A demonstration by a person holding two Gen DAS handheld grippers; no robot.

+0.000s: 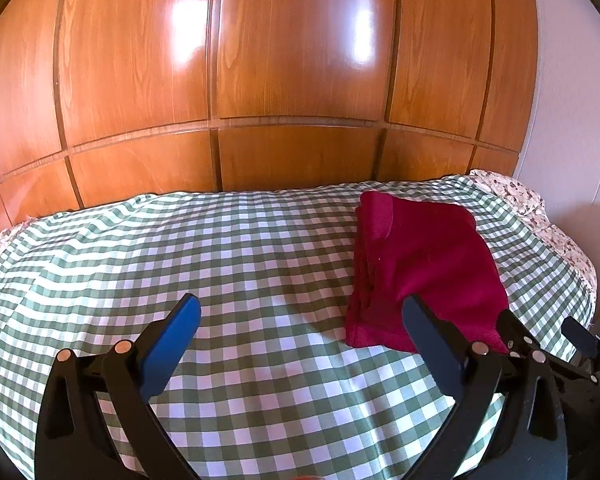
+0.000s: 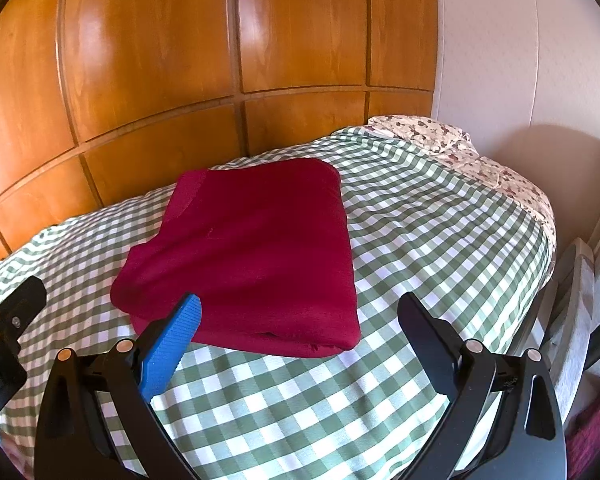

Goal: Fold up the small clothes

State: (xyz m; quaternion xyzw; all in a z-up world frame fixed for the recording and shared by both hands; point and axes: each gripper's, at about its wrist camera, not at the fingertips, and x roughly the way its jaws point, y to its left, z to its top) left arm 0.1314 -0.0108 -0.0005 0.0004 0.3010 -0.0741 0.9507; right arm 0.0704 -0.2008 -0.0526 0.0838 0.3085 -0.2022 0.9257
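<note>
My left gripper [image 1: 300,320] and right gripper [image 2: 298,318] are matt black plastic with small shiny metal pins, their pads [image 2: 172,344] ribbed blue rubber-like material. The folded red garment [image 2: 252,256] looks soft, fuzzy, matt, like fleece. Under it the green-and-white checked cloth [image 1: 220,264] is smooth woven fabric, lightly creased. Behind stands glossy varnished wood panelling [image 1: 260,60], reflecting light patches.

Glossy panelled wooden wardrobe [image 1: 292,60] with window glare; white wall [image 2: 500,40] at right; bed under green-checked cover [image 1: 240,240], floral sheet [image 2: 460,144] at its far right corner
</note>
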